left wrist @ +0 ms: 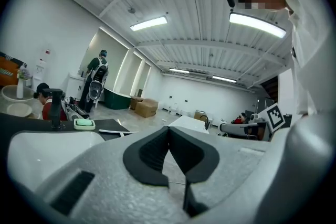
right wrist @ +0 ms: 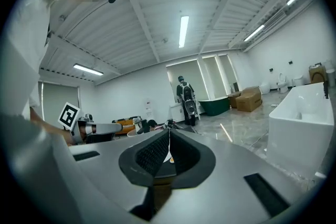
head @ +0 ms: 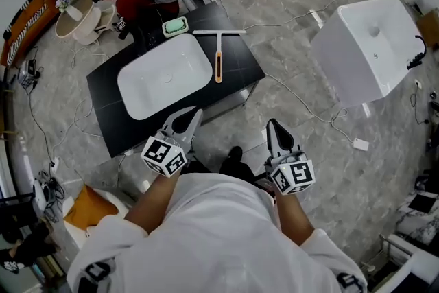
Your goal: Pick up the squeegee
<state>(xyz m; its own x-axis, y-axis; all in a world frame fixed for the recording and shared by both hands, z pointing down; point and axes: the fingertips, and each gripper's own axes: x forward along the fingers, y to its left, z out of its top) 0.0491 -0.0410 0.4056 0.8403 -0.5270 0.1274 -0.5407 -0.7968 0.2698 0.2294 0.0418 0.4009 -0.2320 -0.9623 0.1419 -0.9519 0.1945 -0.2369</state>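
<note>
Near the frame's upper centre, the squeegee (head: 218, 51) lies untouched on the black tabletop (head: 240, 66). Left gripper (head: 194, 114) and right gripper (head: 272, 125) sit lower down, well short, fingers pressed together and empty; reach and grasp are all left.

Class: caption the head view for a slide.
Left claw and right claw shut, empty; squeegee lies on the counter beside the basin.

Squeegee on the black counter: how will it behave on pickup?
Squeegee looks thin and plastic, so probably light and stiff. Flat T shape on the counter: unlikely to roll. Gripped at the handle's end, the crossbar may tilt it.
</note>
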